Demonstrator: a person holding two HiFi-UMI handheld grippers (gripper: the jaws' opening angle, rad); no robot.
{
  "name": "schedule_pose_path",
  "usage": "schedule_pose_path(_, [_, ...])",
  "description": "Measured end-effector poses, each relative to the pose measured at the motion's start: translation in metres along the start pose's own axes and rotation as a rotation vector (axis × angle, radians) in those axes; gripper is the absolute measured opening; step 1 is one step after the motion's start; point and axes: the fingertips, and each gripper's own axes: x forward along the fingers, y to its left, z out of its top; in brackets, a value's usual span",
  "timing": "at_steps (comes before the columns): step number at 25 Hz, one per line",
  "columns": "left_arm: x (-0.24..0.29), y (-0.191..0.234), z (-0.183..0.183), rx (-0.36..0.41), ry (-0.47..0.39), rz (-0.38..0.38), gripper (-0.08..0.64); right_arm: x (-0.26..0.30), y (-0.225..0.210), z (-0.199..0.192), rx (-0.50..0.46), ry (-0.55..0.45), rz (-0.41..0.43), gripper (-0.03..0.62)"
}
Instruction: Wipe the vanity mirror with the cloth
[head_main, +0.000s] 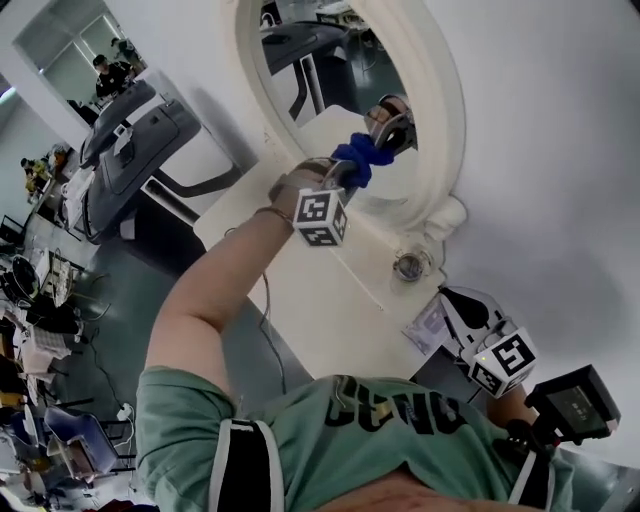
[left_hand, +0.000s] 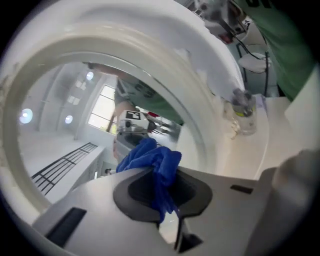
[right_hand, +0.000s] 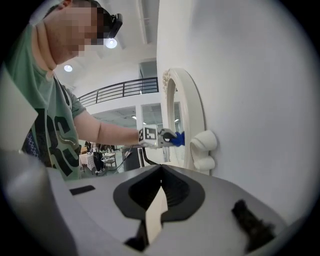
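I'm seeing two claws, one cloth, one mirror. The left claw (head_main: 385, 138) is reaching up on an outstretched arm, its jaws closing tight on the single blue cloth (head_main: 360, 162), which is bunching out past the tips. In the left gripper view the cloth (left_hand: 150, 157) is sitting right at the glass of the round vanity mirror (left_hand: 75, 125), low down near the white frame (head_main: 440, 100). The mirror is standing on the white table (head_main: 300, 290) against the wall. One small clear jar (head_main: 410, 265) is sitting on the table just beside the mirror's base. The right claw (head_main: 465, 308) is hanging low, well apart from the mirror. In its own view the right claw (right_hand: 160, 172) is showing its jaws together, gripping nothing.
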Motion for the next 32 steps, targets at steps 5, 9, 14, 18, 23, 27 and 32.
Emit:
schedule_pose_path(5, [-0.107,0.201,0.038,-0.125,-0.090,0.385,0.054,-0.009,-0.005,0.016,-0.040,-0.064,-0.013,0.012])
schedule_pose_path(9, [-0.155,0.272,0.085,-0.015,-0.079,0.510,0.054,-0.016,-0.003,0.028,-0.058,-0.107,-0.014,0.012])
schedule_pose_path(14, [-0.138,0.266,0.095,0.038,-0.022,0.502,0.055,-0.017,-0.004,0.034,-0.061,-0.132,-0.010,0.012])
schedule_pose_path(18, [-0.125,0.255,0.105,0.051,-0.010,0.564,0.054,-0.015,0.002,0.032,-0.053,-0.131,0.006,0.012])
schedule_pose_path(23, [-0.127,0.244,0.119,0.171,0.008,0.645,0.054,-0.017,0.003,0.024,-0.033,-0.106,0.013,0.012])
schedule_pose_path(27, [-0.097,0.192,0.111,0.234,-0.003,0.601,0.054,-0.005,-0.001,0.010,-0.006,-0.067,0.027,0.012])
schedule_pose_path(32, [-0.068,0.075,0.112,0.273,-0.012,0.466,0.054,-0.020,0.016,0.000,0.026,-0.011,0.028,0.012])
